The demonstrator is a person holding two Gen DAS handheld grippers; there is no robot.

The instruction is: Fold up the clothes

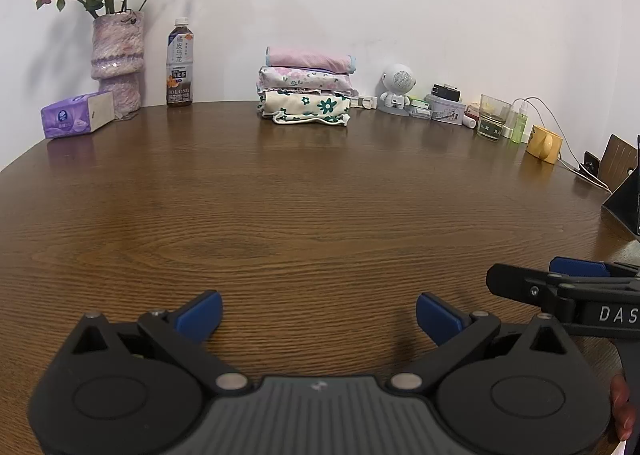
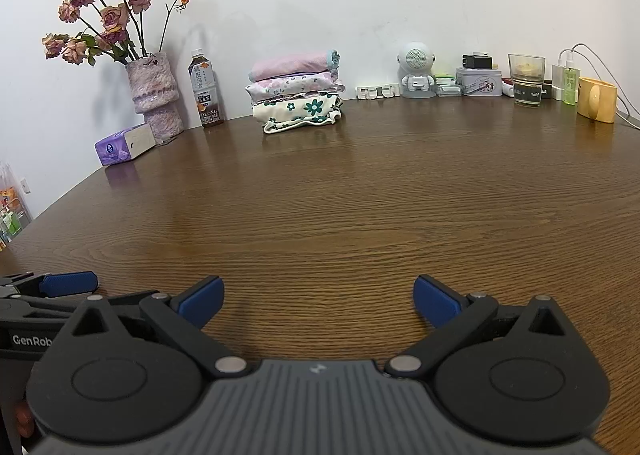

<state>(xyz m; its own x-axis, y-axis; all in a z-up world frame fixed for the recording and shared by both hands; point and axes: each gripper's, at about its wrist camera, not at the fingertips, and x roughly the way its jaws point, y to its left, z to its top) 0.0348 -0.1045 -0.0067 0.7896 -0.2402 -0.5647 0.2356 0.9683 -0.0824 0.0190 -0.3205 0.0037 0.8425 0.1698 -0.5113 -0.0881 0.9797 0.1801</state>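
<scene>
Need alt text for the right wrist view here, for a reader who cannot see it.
The right tool is open and empty above a bare stretch of brown wooden table. A stack of folded clothes sits at the far edge by the wall, between a tea bottle and a small white robot figure. The left tool shows at lower left.

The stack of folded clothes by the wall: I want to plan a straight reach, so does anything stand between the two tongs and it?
Nothing visible does. Only bare brown table lies between the open right tongs, the open left tongs and the stack of folded clothes. The bottle stands off to its left.
</scene>
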